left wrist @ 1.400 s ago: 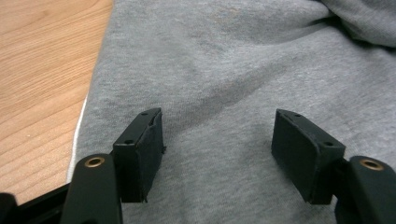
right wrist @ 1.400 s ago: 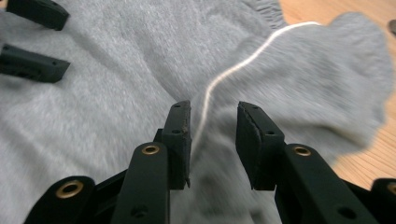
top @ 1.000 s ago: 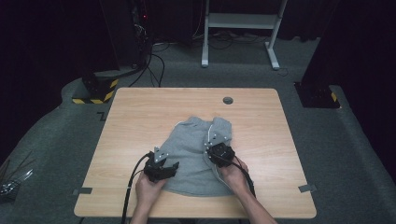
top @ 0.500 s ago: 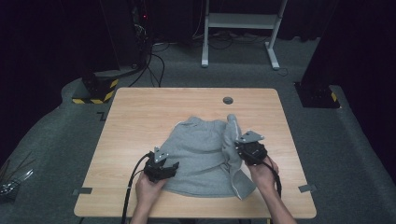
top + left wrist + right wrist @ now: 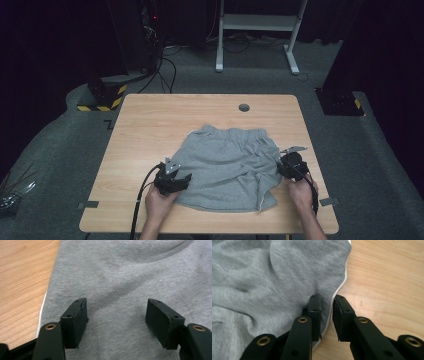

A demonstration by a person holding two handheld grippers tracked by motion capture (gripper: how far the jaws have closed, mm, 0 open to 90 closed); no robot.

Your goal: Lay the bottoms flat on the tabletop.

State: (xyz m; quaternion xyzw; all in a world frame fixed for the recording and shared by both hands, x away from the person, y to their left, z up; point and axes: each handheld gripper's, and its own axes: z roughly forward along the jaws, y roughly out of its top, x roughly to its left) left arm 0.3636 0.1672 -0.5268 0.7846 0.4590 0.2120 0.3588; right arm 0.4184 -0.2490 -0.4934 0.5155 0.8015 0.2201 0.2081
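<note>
Looking down from the high view, I see the grey shorts (image 5: 227,167) spread flat on the near half of the table (image 5: 150,125), waistband toward the far edge, one leg hem turned up at the near right corner.

My left gripper (image 5: 172,181) sits on the near left part of the shorts. In the left gripper view its jaws stand wide apart, both pads resting over the cloth (image 5: 130,277) with nothing pinched between them; bare wood shows off to that view's left.

My right gripper (image 5: 291,165) is at the right edge of the shorts, just beside the leg opening. In the right gripper view its jaws have just been opening: a narrow gap shows between them, and the white-stitched hem of the shorts (image 5: 287,277) runs up through that gap. One pad lies over the cloth, the other over the wood. I cannot tell whether the pads are pressing on the hem.
</note>
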